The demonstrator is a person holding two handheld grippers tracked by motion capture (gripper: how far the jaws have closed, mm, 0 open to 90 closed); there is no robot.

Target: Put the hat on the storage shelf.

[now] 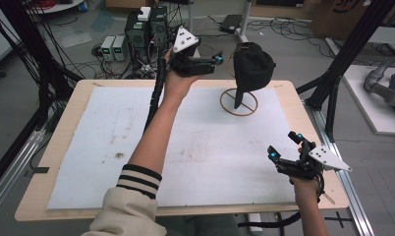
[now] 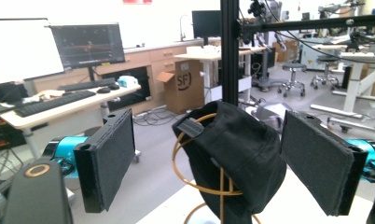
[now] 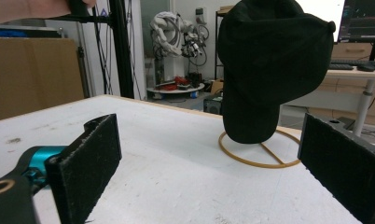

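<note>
Left gripper (image 1: 216,63) raised near the far edge of the surface (image 1: 87,147), jaws spread wide and holding nothing, just beside the black cap (image 1: 253,66). In the left gripper view, cap (image 2: 237,149) framed between the two jaws, not touching either. Cap perched on a wire stand (image 1: 239,102), brim hanging down over the stand's ring base, close to the far edge. Right gripper (image 1: 285,149) near the right edge, low over the surface, jaws likewise parted and bare, well apart from the cap (image 3: 269,65). Broad white mat (image 1: 210,147) open between right gripper and stand.
</note>
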